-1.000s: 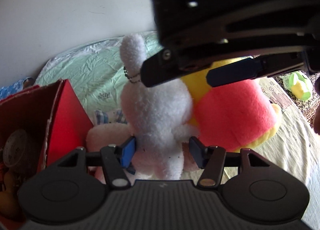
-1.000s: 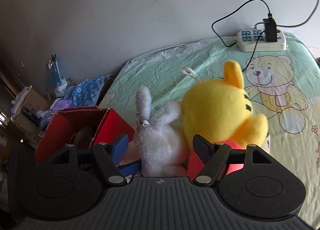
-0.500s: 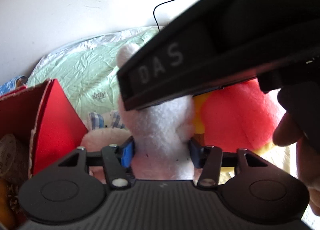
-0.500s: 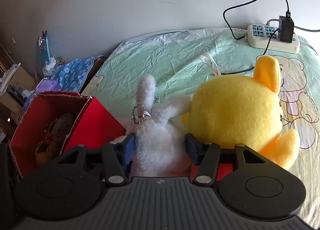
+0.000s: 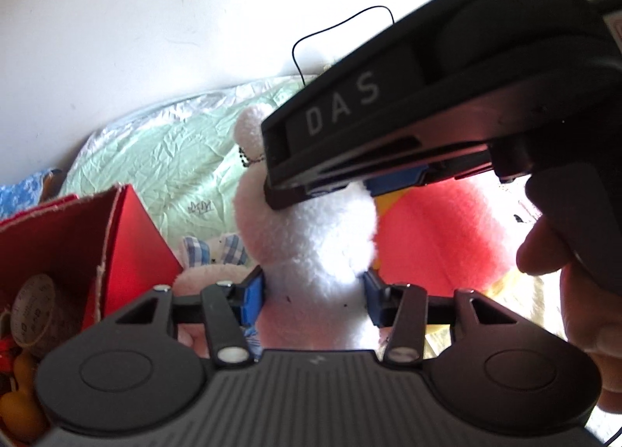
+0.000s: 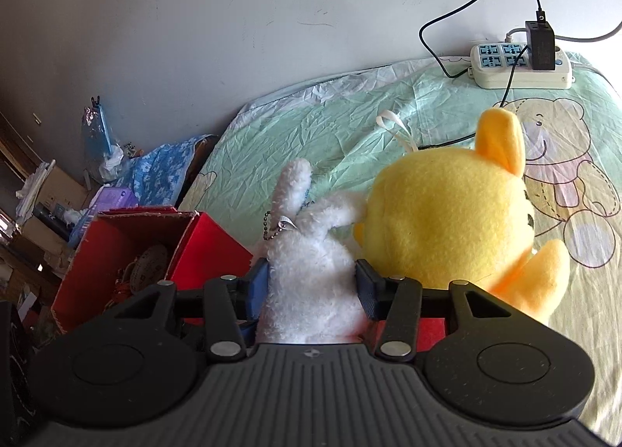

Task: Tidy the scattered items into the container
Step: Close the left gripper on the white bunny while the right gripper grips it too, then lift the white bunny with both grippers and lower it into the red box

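Scattered plush toys lay on the green bed sheet (image 6: pixel 311 120), and the white rabbit (image 6: pixel 315 272) was in the middle of them, with its ears pointing to the wall. Both tools were on it at the same moment. The left gripper (image 5: pixel 313 293) had its blue pads pressed on the two sides of the rabbit's lower body, so it was closed on the toy. The right gripper (image 6: pixel 311 285) was also closed on the rabbit, with its pads sunk a little into the fur, and in the left view its black body covered the rabbit's head from above. A hand (image 5: pixel 575 291) held that tool at the right edge. Just beside the rabbit stood the yellow bear (image 6: pixel 451 221) in a red shirt, touching it. The red box (image 6: pixel 128 252) stood open at the left, near the rabbit, with small things already inside. A power strip (image 6: pixel 521 66) lay near the wall.
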`<action>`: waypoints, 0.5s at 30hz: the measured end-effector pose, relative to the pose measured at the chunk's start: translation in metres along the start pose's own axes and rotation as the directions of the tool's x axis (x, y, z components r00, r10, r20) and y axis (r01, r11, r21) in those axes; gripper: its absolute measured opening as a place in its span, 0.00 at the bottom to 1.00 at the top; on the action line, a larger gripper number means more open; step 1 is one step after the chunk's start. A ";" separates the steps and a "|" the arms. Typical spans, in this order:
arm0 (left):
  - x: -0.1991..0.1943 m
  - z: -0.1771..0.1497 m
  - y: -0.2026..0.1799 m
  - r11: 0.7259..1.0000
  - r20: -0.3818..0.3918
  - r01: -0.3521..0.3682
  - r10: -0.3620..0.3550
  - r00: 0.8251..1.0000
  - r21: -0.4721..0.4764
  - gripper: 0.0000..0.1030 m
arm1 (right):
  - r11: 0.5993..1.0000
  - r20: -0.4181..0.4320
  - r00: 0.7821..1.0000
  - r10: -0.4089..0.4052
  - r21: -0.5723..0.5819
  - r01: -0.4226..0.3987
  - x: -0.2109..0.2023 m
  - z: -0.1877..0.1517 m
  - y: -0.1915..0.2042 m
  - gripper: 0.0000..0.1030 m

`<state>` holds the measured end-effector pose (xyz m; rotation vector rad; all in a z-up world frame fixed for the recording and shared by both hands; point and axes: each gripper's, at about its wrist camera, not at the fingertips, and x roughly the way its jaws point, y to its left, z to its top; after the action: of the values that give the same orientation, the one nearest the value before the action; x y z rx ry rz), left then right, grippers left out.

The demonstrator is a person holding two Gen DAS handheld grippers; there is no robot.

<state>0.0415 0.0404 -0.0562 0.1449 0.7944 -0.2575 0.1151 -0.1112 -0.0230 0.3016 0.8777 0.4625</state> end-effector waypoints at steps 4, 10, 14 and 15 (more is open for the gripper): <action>-0.018 -0.002 -0.008 1.000 0.031 -0.008 0.008 0.999 0.008 0.48 | 1.000 0.037 0.999 0.011 0.010 -0.011 -0.016 -0.003 0.003 0.49; -0.049 -0.010 -0.021 0.999 0.084 -0.028 0.026 0.996 0.021 0.48 | 0.999 0.105 0.994 0.043 0.008 -0.044 -0.041 -0.011 0.011 0.49; -0.061 0.002 -0.038 0.998 0.115 -0.056 0.053 0.992 0.020 0.48 | 0.996 0.142 0.986 0.084 0.007 -0.086 -0.053 -0.017 0.016 0.49; -0.065 0.003 -0.037 0.998 0.122 -0.066 0.063 0.991 0.017 0.48 | 0.995 0.151 0.984 0.096 0.005 -0.097 -0.055 -0.018 0.018 0.49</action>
<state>-0.0107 0.0154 -0.0091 0.1730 0.6652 -0.2119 0.0660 -0.1221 0.0109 0.3864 0.7210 0.5176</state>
